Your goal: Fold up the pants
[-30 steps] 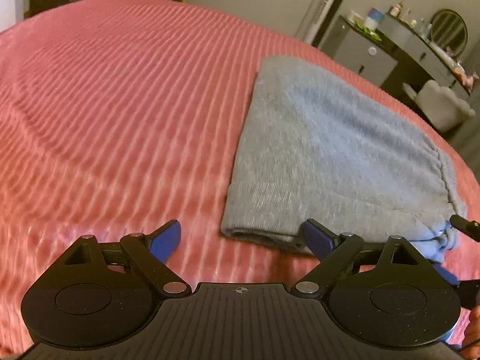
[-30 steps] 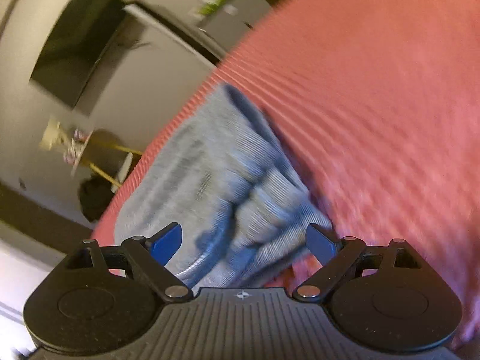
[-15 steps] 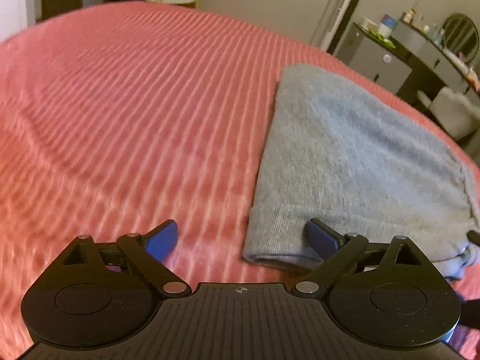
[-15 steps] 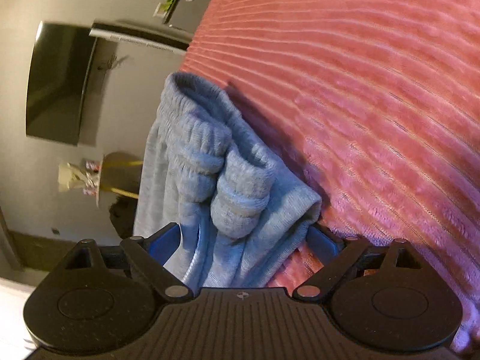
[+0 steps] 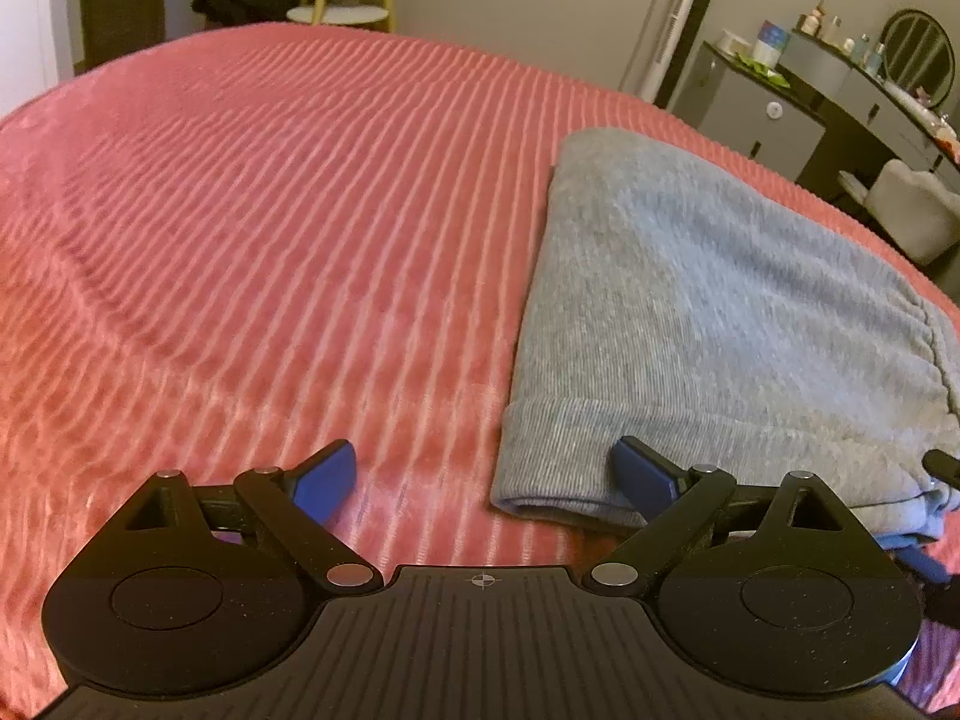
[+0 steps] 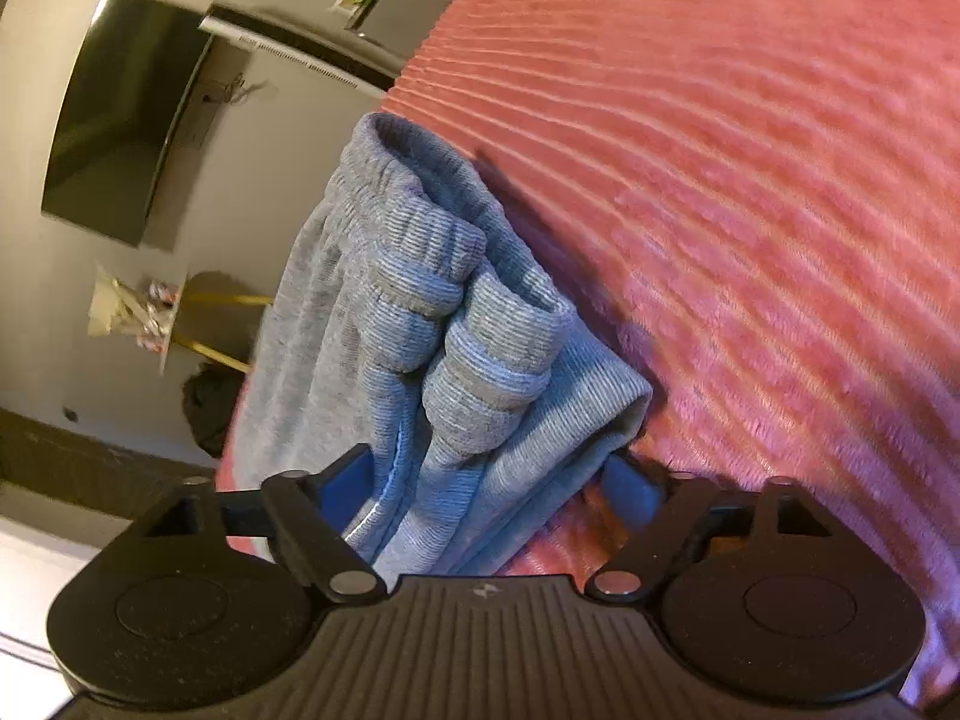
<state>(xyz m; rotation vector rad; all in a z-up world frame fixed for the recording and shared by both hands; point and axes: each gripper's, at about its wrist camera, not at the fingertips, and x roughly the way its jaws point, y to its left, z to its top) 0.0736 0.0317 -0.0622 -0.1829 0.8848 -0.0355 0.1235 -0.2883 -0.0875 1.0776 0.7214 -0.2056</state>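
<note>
Pants (image 5: pixel 708 324) grey, folded thick on red bedspread (image 5: pixel 270 210), both grippers' jaws released.

The grey pants (image 6: pixel 420 324) are seen folded into a thick bundle on the red ribbed bed (image 6: pixel 750 210), close to the bed's edge. Ribbed cuffs and a waistband are bunched up at the near end of the bundle. The right gripper (image 6: pixel 489 489) is held wide apart, with the near end of the pants between its blue jaws. One jaw is set at each side of the cloth, but the cloth is not squeezed. A dark screen (image 6: pixel 120 138) is seen on the wall past the bed.
</note>
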